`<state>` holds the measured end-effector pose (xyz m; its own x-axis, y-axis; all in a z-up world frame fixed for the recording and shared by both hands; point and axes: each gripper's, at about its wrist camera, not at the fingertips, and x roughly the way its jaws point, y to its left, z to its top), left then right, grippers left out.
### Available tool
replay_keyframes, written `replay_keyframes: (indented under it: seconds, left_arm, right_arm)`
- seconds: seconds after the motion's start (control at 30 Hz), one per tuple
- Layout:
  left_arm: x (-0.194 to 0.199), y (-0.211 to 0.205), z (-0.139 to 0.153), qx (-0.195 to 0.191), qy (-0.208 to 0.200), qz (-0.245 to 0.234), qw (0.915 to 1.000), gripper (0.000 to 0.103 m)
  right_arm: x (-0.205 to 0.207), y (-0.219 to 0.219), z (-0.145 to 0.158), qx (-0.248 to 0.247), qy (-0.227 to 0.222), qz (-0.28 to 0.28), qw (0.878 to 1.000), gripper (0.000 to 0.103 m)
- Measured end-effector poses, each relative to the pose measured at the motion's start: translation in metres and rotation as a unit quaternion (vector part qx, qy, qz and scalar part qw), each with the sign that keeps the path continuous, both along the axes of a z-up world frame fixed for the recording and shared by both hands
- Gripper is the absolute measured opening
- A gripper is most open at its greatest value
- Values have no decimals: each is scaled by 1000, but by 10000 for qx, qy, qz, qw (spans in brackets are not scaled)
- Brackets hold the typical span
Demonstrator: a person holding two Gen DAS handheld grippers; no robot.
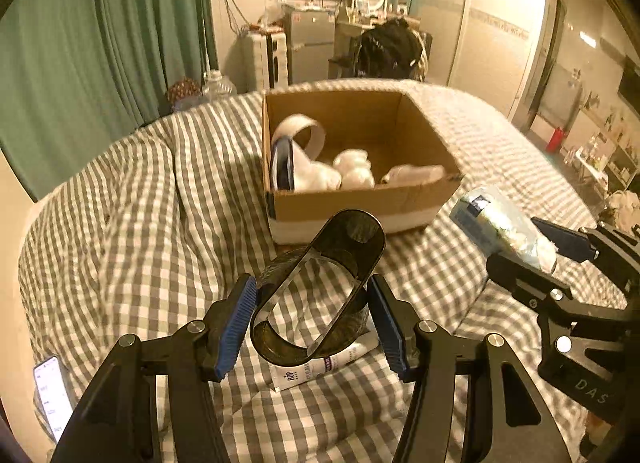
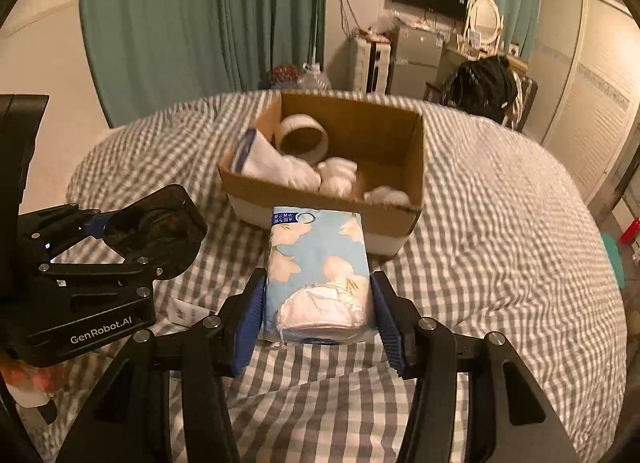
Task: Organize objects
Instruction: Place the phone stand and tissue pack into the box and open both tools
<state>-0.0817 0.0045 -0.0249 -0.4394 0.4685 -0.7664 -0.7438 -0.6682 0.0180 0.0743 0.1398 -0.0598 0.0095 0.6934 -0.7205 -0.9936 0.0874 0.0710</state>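
The bed's checked sheet (image 1: 132, 231) is soft, matt woven cloth, creased. The cardboard box (image 1: 352, 203) is matt brown paperboard with a white band low on its front. The tissue pack (image 2: 320, 263) wears thin glossy plastic film. The dark oval case (image 1: 320, 287) looks smooth and shiny. Each tool's (image 1: 312, 323) pads are ribbed blue rubber on matt black plastic.

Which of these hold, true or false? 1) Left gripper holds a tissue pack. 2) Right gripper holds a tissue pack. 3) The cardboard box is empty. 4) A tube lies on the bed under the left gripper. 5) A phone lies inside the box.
1) False. The left gripper grips a dark oval band.
2) True: right gripper, tissue pack.
3) False. The cardboard box holds a tape roll and white items.
4) True: tube.
5) False. The phone lies on the checked bedding.
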Motion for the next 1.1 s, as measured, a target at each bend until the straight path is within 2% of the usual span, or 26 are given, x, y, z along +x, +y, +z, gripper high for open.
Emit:
replay_keyframes:
  seconds: [0.23, 0.47, 0.87, 0.97, 1.1]
  left_arm:
    - [4, 6, 31, 207, 295, -72, 9993, 59]
    - [-13, 38, 53, 312, 522, -170, 9980, 59]
    - [-74, 112, 57, 235, 639, -133, 9976, 57]
    - [-91, 127, 51, 220, 661, -112, 9975, 57]
    - [-112, 145, 36, 196, 498, -119, 9985, 56]
  right_arm:
    - [5, -8, 31, 293, -79, -43, 9995, 51]
    - [18, 10, 47, 462, -108, -110, 9988, 51]
    - [63, 91, 59, 649, 63, -291, 9974, 51]
    - [74, 112, 60, 660, 117, -358, 9971, 51]
    - [89, 141, 51, 544, 174, -457, 9973, 51]
